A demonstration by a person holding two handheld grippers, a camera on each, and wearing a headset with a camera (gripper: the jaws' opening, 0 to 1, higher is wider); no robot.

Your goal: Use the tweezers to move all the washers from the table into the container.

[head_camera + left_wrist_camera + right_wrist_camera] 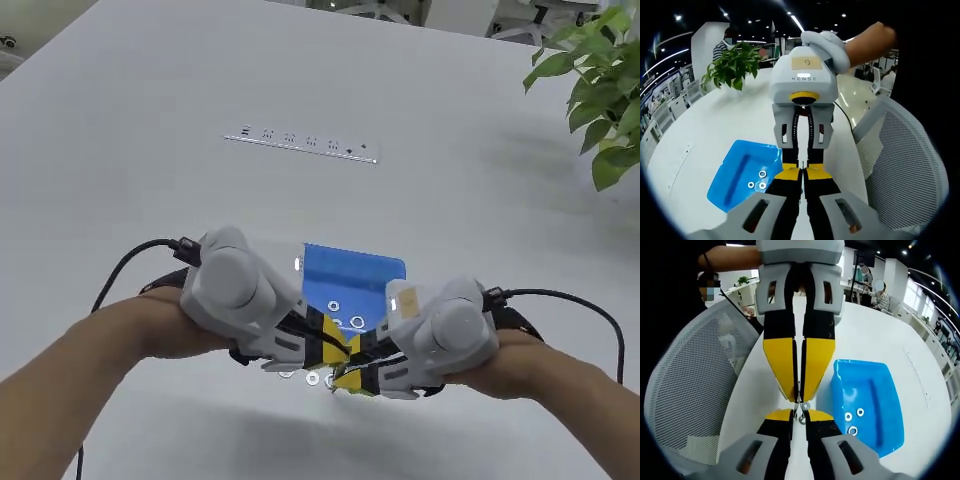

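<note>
1. Head view: the left claw (pixel 335 345) and right claw (pixel 348 376) are meeting tip to tip beside a glossy blue plastic tray (pixel 372 270) on the matte white counter (pixel 200 180); flat steel ring washers (pixel 313 378) are lying beneath.
2. Left gripper view: its yellow-padded jaws are pressing together; three washers are sitting inside the tray.
3. Right gripper view: its jaws are pinching thin silver metal tweezers (pixel 800 411).

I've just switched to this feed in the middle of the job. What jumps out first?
The left gripper and right gripper meet tip to tip, jaws nearly closed, low over the white table right in front of the person. A small metallic piece sits between their tips, too small to identify. Just beyond is the blue container with three washers inside, and a few loose washers lie on the table by the tips.
</note>
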